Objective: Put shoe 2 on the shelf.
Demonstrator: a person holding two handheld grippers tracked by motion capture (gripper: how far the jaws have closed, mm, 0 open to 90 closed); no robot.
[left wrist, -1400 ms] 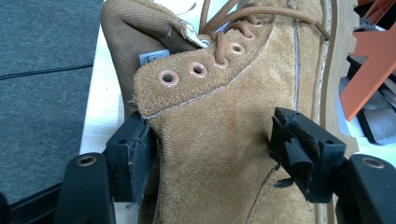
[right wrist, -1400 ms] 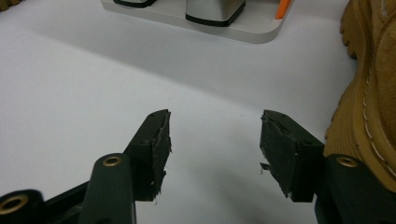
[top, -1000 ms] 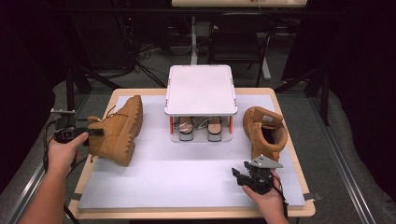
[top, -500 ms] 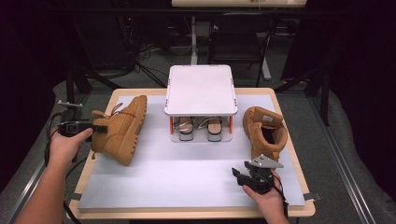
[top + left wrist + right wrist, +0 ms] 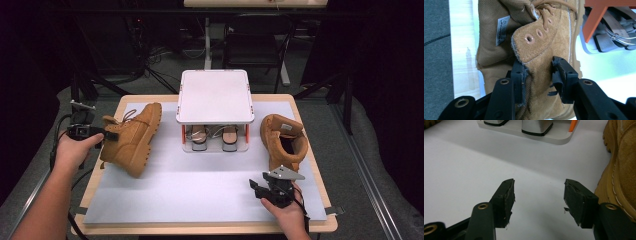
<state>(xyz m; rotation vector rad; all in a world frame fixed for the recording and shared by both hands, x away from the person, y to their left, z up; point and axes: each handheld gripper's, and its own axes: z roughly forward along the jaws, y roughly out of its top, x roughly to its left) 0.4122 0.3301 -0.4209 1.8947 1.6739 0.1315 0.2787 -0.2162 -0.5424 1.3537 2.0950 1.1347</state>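
Two grippers are mine: nearest, my right gripper [image 5: 257, 189] rests low on the white mat [image 5: 200, 192], jaws spread apart on nothing, just beside the right boot [image 5: 284, 140]. Farther left, my left gripper [image 5: 107, 136] has just been closing its jaws, which now pinch the ankle flap of the left boot [image 5: 541, 50]; that boot seems tilted, perhaps lifted. Beyond stands the white shoe rack [image 5: 214, 95] with sandals [image 5: 215, 136] underneath.

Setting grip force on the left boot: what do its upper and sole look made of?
The boot upper looks like tan suede or nubuck: matte, napped, raw cut edge at the collar. The sole looks like lugged tan rubber, though that is less certain. The left claw is closing on the collar.
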